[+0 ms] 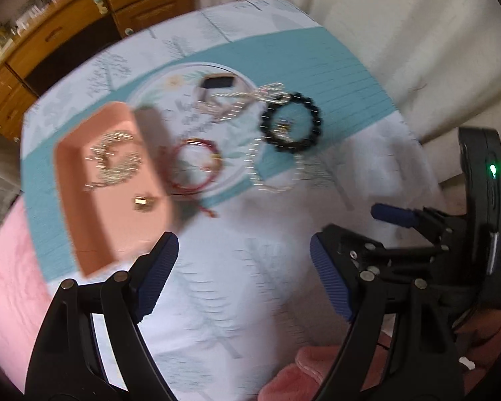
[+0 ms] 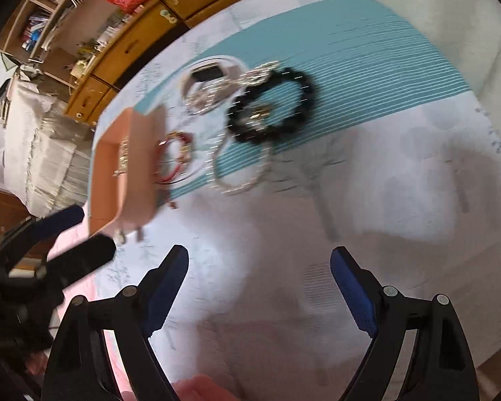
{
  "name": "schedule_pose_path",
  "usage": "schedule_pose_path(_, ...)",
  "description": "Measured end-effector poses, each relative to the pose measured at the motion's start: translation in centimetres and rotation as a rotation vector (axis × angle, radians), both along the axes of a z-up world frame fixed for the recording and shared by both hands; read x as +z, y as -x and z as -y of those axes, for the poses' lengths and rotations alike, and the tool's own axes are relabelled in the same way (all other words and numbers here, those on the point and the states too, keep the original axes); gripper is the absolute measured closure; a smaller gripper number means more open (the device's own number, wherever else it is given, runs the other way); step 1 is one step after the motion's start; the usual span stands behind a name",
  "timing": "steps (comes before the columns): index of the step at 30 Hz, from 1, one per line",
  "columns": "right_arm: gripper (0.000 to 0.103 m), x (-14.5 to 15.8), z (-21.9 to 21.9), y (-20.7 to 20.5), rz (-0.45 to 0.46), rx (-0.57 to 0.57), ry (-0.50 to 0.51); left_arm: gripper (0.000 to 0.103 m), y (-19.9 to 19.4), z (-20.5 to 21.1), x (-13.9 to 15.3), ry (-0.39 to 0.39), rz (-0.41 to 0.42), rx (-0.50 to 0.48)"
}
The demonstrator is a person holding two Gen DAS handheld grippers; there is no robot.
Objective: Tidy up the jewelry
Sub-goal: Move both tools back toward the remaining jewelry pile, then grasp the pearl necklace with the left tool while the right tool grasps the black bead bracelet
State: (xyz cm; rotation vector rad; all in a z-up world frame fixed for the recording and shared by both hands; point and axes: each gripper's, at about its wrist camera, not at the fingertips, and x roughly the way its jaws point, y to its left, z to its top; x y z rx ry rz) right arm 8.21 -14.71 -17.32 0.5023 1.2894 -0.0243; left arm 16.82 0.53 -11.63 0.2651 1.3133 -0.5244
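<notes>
L wrist view:
L gripper (image 1: 243,275): spread wide, nothing in it, over cloth-covered surface (image 1: 237,300).
Box (image 1: 113,187): pink, open, chain inside.
Black bead bracelet (image 1: 292,123): on surface, R of box.

R wrist view:
R gripper (image 2: 259,287): spread, empty.
Box (image 2: 127,170): far L.
Black bead bracelet (image 2: 270,105): beyond gripper, well apart.

Left wrist camera looks steeply down from above the near edge of the white-and-teal bedsheet (image 1: 250,284), its own jaws wide at the bottom of the picture. Right wrist camera does the same from a spot further right, tilted a touch more toward the far wooden drawers (image 2: 143,43). Both are blurred. Both views share the pink box (image 1: 110,180) at left, the black bead bracelet (image 1: 292,122) beyond, and each catches the other gripper at its edge.
</notes>
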Motion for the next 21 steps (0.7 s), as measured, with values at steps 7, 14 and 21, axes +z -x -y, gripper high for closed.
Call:
schedule_pose_path(7, 0.015, 0.4, 5.7, -1.6, -0.058, 0.064, 0.024, 0.024, 0.0, 3.4, -2.5, 0.071, -0.029, 0.158)
schedule_pose_path(14, 0.015, 1.3, 10.5, -5.8, -0.056, 0.079, -0.023, 0.036, -1.2, 3.3, -4.8, 0.138, 0.058, 0.354)
schedule_pose_path(21, 0.037, 0.0, 10.7, -11.5, -0.093, 0.029, -0.115, 0.064, -2.4, 2.7, -7.4, 0.163, 0.123, 0.482)
